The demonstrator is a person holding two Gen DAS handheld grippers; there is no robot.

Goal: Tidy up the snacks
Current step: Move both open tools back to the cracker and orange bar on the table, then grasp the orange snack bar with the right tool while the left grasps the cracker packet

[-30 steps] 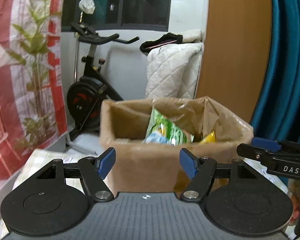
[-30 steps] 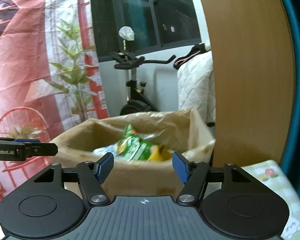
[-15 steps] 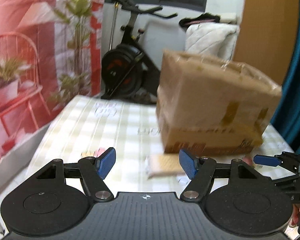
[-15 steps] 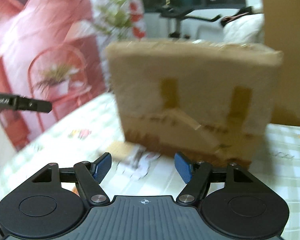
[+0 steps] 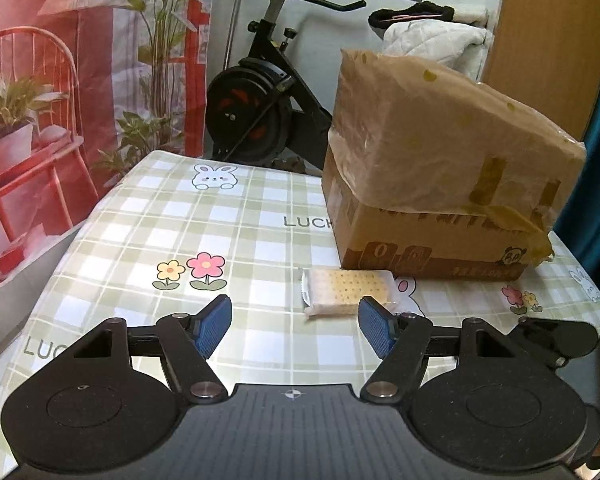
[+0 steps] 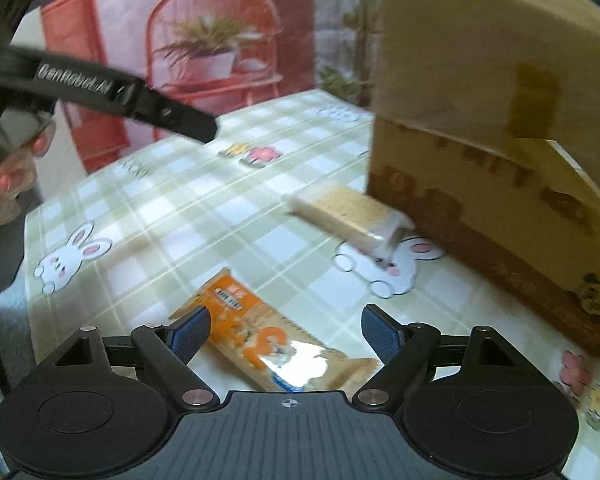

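A clear-wrapped cracker pack [image 5: 348, 292] [image 6: 348, 216] lies flat on the checked tablecloth, just in front of the tall cardboard box [image 5: 440, 168] [image 6: 500, 120]. My left gripper [image 5: 296, 326] hovers open above the cloth; the pack sits just beyond its right fingertip. An orange snack bar [image 6: 268, 340] lies on the cloth under my right gripper [image 6: 286, 332], whose jaws are opening around it without pressing on it. The box's inside is hidden from here.
The table [image 5: 140, 240] ends at the left, with a printed red backdrop [image 5: 40, 100] beyond. An exercise bike [image 5: 260, 100] stands behind the table. The left gripper's arm and a hand [image 6: 8, 176] show at the right wrist view's left edge.
Both grippers dropped from above the open box, where green and yellow packets showed, down to the tabletop in front of it. The right gripper's jaws spread wider, and an orange bar came into view under them.
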